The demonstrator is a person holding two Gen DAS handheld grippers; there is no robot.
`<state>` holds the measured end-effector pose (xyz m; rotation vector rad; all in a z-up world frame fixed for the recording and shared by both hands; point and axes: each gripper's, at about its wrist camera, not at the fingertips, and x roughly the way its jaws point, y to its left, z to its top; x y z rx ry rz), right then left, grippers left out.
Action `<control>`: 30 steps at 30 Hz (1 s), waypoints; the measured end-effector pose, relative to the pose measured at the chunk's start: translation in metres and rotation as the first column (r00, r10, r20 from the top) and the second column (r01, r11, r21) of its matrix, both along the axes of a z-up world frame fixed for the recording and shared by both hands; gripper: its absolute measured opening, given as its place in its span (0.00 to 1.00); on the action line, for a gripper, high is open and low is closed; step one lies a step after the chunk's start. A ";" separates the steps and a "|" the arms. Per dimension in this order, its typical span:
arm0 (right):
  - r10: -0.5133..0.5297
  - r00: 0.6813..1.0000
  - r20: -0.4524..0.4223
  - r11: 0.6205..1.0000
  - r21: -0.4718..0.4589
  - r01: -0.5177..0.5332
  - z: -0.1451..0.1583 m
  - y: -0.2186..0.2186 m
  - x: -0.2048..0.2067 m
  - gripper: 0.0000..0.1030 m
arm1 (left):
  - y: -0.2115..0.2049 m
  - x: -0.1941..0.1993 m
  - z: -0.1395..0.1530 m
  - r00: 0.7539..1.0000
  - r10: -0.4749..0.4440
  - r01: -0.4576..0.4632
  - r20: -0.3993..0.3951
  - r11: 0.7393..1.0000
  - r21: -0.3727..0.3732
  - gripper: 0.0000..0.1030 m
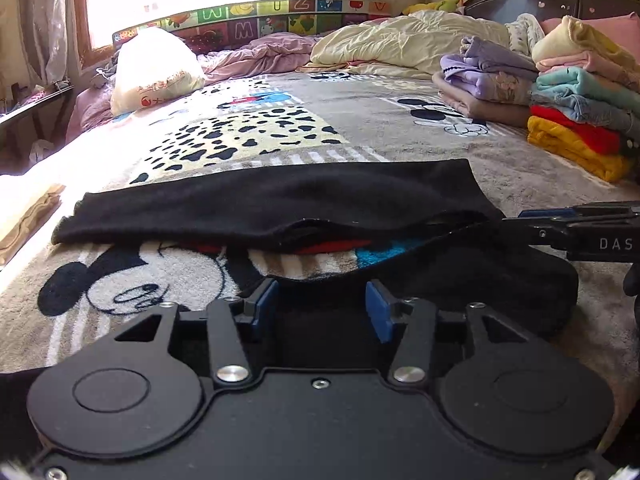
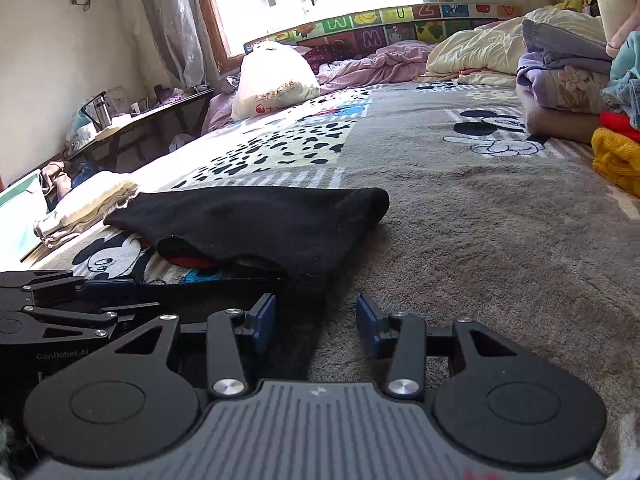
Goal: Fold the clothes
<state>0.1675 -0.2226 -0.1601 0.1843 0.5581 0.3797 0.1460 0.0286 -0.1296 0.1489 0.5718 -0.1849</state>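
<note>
Both grippers, left gripper and right gripper, are hovering with jaws apart over the near hem of the black garment, lying crosswise toward twelve o'clock.

At the bottom centre, the right gripper stands with jaws apart over the grey blanket. A black garment lies centre-left, the left gripper at lower left.

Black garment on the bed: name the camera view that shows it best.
Left wrist view: the black garment stretches across the frame with both ends and its near edge visible. Right wrist view shows it off to the left, foreshortened, its near part dark beside the left hand-held gripper.
</note>
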 end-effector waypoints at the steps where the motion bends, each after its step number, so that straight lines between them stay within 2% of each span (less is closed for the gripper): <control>1: 0.008 1.000 0.020 1.000 0.002 -0.008 0.003 -0.001 -0.003 0.44 | 0.007 -0.006 0.007 1.000 0.017 -0.017 0.016 1.000 0.003 0.47; 5: 0.092 0.992 0.087 0.996 -0.031 -0.089 0.020 0.001 -0.018 0.44 | 0.054 -0.034 0.046 0.988 0.113 -0.116 0.101 0.993 0.021 0.48; 7: 0.167 0.979 0.119 0.984 -0.085 -0.158 0.036 0.004 -0.033 0.45 | 0.072 -0.051 0.060 0.985 0.111 -0.124 0.131 0.988 0.097 0.51; 9: 0.245 0.961 0.132 0.961 -0.167 -0.222 0.050 0.010 -0.049 0.46 | 0.083 -0.071 0.061 0.985 0.090 -0.123 0.148 0.964 0.235 0.54; 11: 0.321 0.935 0.151 0.913 -0.312 -0.263 0.058 0.023 -0.066 0.48 | 0.093 -0.089 0.053 0.989 0.067 -0.112 0.135 0.927 0.358 0.55; 14: 0.431 0.893 0.130 0.804 -0.505 -0.314 0.053 0.039 -0.092 0.50 | 0.110 -0.112 0.033 0.995 0.068 -0.097 0.078 0.881 0.464 0.55; 15: 0.455 0.883 0.118 0.768 -0.554 -0.322 0.048 0.043 -0.099 0.50 | 0.114 -0.118 0.028 0.995 0.071 -0.093 0.064 0.866 0.491 0.55; 17: 0.472 0.875 0.107 0.725 -0.612 -0.316 0.033 0.047 -0.110 0.50 | 0.123 -0.129 0.017 0.996 0.082 -0.092 0.043 0.836 0.540 0.55; 18: 0.475 0.874 0.100 0.704 -0.640 -0.309 0.026 0.049 -0.115 0.50 | 0.126 -0.133 0.014 0.995 0.092 -0.097 0.037 0.832 0.547 0.55; 21: 0.467 0.875 0.130 0.674 -0.693 -0.257 0.020 0.060 -0.119 0.49 | 0.131 -0.138 0.014 0.994 0.103 -0.108 0.038 0.848 0.519 0.55; 23: 0.491 0.854 0.171 0.682 -0.685 -0.255 0.028 0.067 -0.118 0.49 | 0.129 -0.137 0.014 0.996 0.087 -0.094 0.038 0.849 0.519 0.54; 24: 0.509 0.844 0.170 0.676 -0.685 -0.270 0.031 0.071 -0.116 0.49 | 0.127 -0.136 0.013 0.996 0.076 -0.085 0.038 0.842 0.533 0.54; 25: 0.531 0.835 0.142 0.654 -0.695 -0.298 0.029 0.076 -0.111 0.50 | 0.124 -0.134 0.010 0.997 0.061 -0.072 0.038 0.817 0.573 0.54; 27: 0.551 0.833 0.048 0.586 -0.733 -0.345 0.009 0.087 -0.097 0.51 | 0.118 -0.131 0.004 0.999 0.032 -0.042 0.027 0.765 0.643 0.52; 28: 0.555 0.830 0.058 0.595 -0.725 -0.347 0.002 0.086 -0.094 0.51 | 0.117 -0.130 0.002 1.000 0.021 -0.027 0.016 0.745 0.666 0.50; 29: 0.554 0.829 0.079 0.614 -0.711 -0.342 0.002 0.083 -0.095 0.51 | 0.117 -0.129 -0.001 1.000 0.018 -0.015 0.003 0.740 0.672 0.50; 30: 0.548 0.832 0.085 0.617 -0.713 -0.334 0.002 0.081 -0.096 0.51 | 0.118 -0.128 -0.003 1.000 0.015 -0.003 -0.011 0.735 0.678 0.50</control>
